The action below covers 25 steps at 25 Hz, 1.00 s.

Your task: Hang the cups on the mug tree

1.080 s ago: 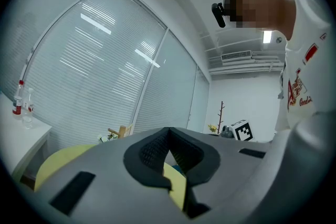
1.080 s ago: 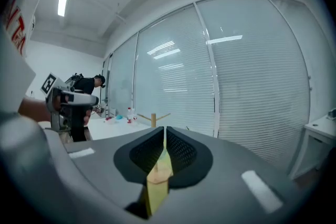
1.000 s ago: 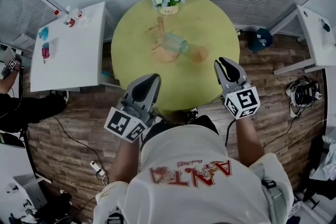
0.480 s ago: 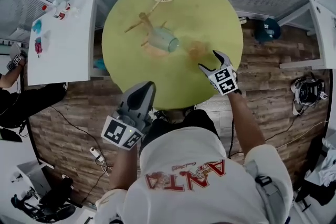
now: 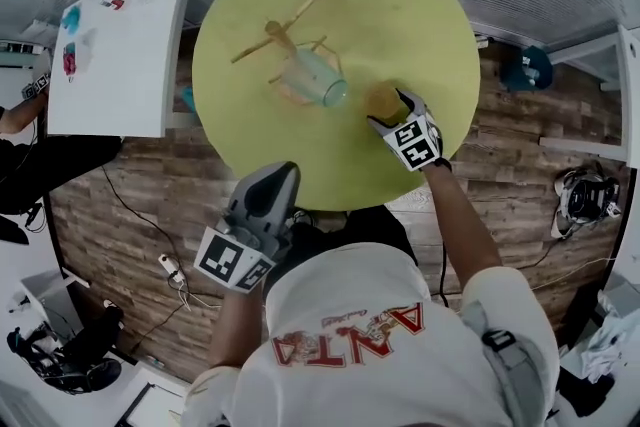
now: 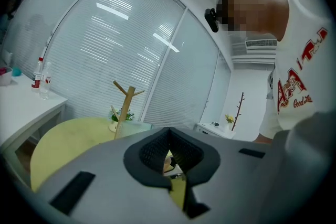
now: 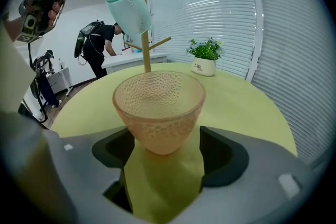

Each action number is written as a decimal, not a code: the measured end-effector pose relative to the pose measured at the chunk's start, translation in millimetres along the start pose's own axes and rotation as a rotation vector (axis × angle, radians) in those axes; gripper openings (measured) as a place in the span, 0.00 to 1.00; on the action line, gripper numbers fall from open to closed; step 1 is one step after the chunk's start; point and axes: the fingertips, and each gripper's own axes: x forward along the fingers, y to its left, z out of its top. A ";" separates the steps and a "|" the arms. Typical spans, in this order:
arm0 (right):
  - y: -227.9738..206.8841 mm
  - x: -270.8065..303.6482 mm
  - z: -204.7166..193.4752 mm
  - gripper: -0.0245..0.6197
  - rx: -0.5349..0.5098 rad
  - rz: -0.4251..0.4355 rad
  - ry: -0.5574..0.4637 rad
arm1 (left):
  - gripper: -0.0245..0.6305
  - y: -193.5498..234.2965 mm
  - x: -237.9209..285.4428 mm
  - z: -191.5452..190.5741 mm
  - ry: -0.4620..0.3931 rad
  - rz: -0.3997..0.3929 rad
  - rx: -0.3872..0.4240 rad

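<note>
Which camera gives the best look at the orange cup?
The right gripper view: the orange cup stands upright, close and central, dimpled surface clear. The head view shows only a small orange patch from above. The left gripper view does not clearly show it.

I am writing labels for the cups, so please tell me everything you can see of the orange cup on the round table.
The orange cup is translucent, glass-like, with a dimpled wall, wide at the rim and tapering to a small base; no handle shows. It stands upright and empty on the yellow-green table, apart from the mug tree. Its base sits between the open jaws of the right gripper, which have just been opening; they do not press on it.
</note>
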 end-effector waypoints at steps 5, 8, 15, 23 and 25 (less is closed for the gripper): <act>3.6 12.7 -0.9 0.59 0.029 0.033 0.013 | 0.05 6.7 0.9 -4.1 0.003 0.017 -0.011; 5.6 18.6 -4.5 0.59 0.031 0.035 0.029 | 0.05 10.5 -0.6 -6.0 0.006 0.027 -0.017; 4.0 14.9 -6.1 0.53 0.040 0.008 0.029 | 0.05 15.6 -3.1 -8.0 0.010 0.032 -0.028; -1.4 5.6 -12.5 0.53 0.031 -0.008 0.041 | 0.05 17.7 -2.8 -9.4 0.011 0.013 -0.035; -2.4 2.5 -9.2 0.53 0.042 -0.018 0.033 | 0.05 17.2 -2.5 -9.0 0.009 0.007 -0.037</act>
